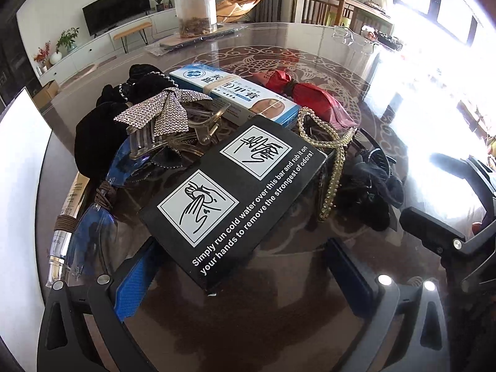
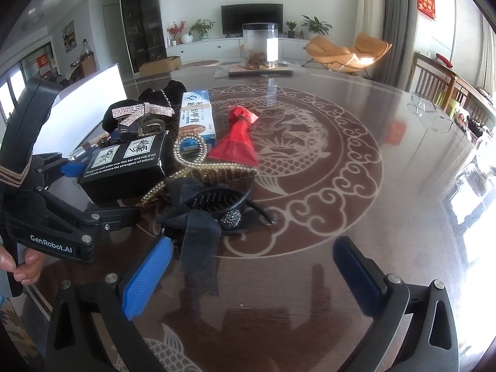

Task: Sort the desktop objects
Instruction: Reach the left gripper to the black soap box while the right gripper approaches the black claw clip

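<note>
The landmark is the black box (image 1: 235, 195), printed with white pictograms and the line "Simply run cold water over this bar". It lies flat on the round glass-topped table (image 1: 279, 325), at the near edge of a pile of small objects.

Left gripper (image 1: 245, 266): fingers spread wide. The near end of the black box sits between them; the blue pad (image 1: 136, 282) lies just beside the box's left edge, and whether it touches cannot be told. The opposite finger stands apart from the box.

Right gripper (image 2: 251, 276): fingers spread wide and holding nothing, low over the table on the right of the black box. A black ribbon hair claw (image 2: 201, 214) lies just ahead of its left pad.

Items relative to the black box:
- Behind it: a blue-and-white carton (image 1: 235, 93), bound with a rubber band.
- Behind and to its right: a red wrapped packet (image 1: 307, 96), tied at the waist.
- On its right corner: a gold beaded hair clip (image 1: 325, 145), hanging down the side.
- To its left: a rhinestone bow clip (image 1: 164, 111) on a clear claw, beside black velvet fabric (image 1: 96, 139).
- Far behind it: a clear jar (image 1: 195, 9) with a black lid.

A hand (image 2: 18, 263) grips the left gripper's handle in the right wrist view.
</note>
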`<act>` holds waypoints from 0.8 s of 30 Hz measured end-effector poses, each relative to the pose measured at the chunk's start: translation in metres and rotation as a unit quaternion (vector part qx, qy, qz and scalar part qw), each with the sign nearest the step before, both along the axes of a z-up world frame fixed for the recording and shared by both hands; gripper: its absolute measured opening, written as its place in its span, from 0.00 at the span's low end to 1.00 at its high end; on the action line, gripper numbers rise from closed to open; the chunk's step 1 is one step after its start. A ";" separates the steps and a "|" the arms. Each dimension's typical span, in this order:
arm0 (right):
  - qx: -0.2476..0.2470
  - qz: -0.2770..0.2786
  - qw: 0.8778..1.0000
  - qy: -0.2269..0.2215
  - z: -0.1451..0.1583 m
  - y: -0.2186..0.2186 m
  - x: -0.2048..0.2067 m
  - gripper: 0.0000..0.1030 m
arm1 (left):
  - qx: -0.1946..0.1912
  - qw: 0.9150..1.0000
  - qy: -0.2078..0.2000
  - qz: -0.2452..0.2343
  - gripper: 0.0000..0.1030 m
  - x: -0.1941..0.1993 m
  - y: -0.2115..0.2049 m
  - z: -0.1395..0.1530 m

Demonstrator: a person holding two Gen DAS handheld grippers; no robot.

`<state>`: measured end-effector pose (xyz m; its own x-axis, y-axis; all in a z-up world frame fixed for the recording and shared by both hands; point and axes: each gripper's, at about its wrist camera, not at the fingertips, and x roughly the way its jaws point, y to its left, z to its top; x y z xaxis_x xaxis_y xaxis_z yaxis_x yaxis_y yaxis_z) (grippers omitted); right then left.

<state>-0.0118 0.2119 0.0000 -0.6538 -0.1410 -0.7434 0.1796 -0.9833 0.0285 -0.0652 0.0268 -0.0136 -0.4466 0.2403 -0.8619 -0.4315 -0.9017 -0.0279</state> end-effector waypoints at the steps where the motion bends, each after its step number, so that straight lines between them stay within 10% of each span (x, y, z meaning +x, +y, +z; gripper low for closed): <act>1: -0.005 -0.003 1.000 0.000 0.000 0.002 0.000 1.00 | 0.009 1.000 -0.005 -0.018 1.00 0.004 0.001 0.001; 16: -0.018 -0.014 1.000 -0.004 0.001 0.009 -0.002 1.00 | -0.073 0.997 0.021 0.001 1.00 -0.017 0.005 0.003; 24: -0.022 -0.017 1.000 -0.005 0.000 0.011 -0.003 1.00 | -0.021 0.999 -0.014 -0.023 1.00 -0.039 0.020 -0.001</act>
